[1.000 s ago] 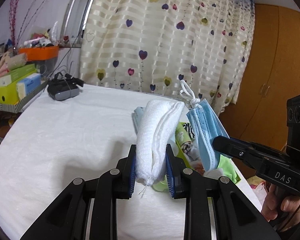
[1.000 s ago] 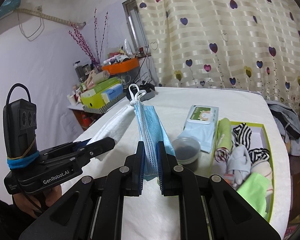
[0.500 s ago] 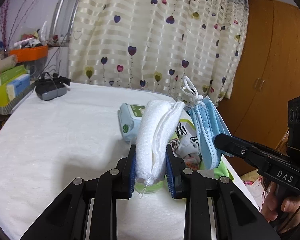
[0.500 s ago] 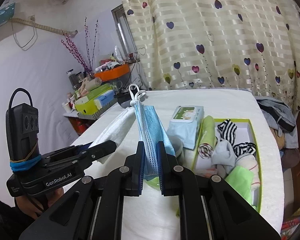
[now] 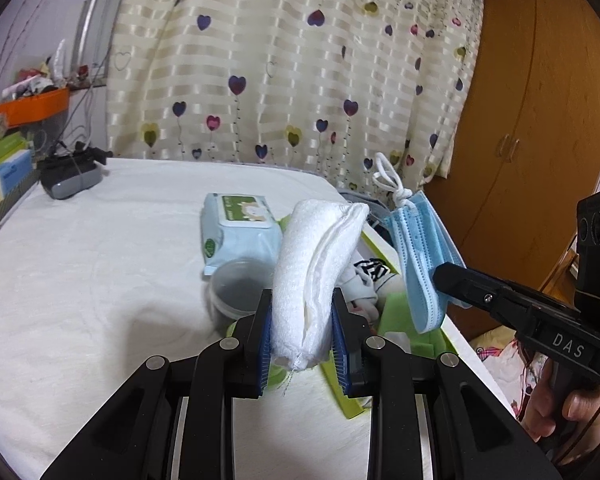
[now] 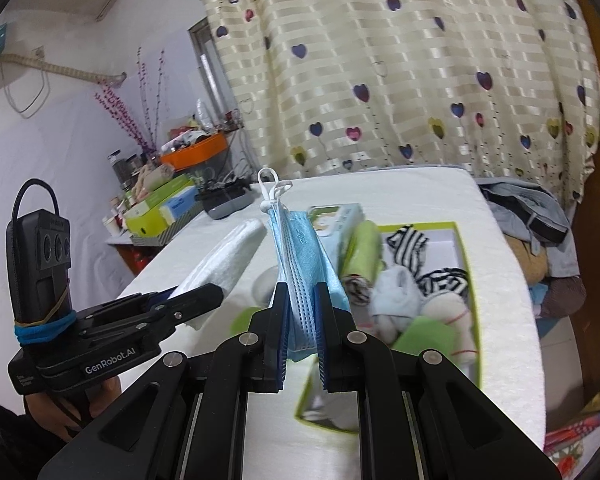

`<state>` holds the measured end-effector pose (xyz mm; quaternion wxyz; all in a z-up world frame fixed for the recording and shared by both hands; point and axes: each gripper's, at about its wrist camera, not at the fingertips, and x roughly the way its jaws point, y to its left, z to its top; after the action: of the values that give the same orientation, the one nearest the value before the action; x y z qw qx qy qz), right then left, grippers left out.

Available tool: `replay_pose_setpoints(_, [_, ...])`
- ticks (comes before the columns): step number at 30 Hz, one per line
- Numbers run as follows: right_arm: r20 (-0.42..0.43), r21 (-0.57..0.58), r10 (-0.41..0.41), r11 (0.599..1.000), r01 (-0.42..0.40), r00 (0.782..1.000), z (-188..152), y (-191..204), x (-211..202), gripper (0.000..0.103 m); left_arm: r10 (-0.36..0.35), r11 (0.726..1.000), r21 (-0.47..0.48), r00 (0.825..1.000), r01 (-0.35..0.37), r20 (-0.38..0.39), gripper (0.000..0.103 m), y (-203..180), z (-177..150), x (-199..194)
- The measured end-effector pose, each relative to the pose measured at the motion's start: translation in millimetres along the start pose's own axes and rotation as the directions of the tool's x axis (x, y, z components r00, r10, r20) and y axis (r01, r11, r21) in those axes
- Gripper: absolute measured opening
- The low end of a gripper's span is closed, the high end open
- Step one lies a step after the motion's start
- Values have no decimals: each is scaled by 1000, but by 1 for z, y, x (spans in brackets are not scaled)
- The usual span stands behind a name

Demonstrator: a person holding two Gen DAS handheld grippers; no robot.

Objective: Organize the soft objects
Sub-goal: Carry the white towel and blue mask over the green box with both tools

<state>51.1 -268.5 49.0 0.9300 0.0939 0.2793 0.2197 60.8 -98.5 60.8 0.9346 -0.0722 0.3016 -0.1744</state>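
The left claw point(image 5: 302, 334) grips a folded white towel point(image 5: 316, 264) that stands up between its pads, hiding part of the green-edged box point(image 6: 466, 276) of rolled socks behind it. The right claw point(image 6: 301, 334) is clamped on a folded blue face mask point(image 6: 300, 256), also held above the white surface point(image 5: 100, 264). The mask covers most of the wipes pack point(image 6: 340, 216) in the right view, and the near box contents are blurred.

a home bedroom: heart-print curtain point(image 5: 300, 80), wooden wardrobe point(image 5: 532, 100), cluttered side shelf point(image 6: 168, 200)
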Motion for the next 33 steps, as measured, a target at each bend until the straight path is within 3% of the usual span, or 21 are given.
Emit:
replay_pose_setpoints(19, [13, 93, -97, 991, 96, 995, -2, -57, -14, 12, -38, 999, 24, 999, 38, -38, 24, -29, 4, 35])
replay_pose_setpoints(33, [-61, 107, -139, 984, 144, 989, 16, -86, 38, 12, -45, 999, 2, 996, 45, -74, 24, -29, 3, 62])
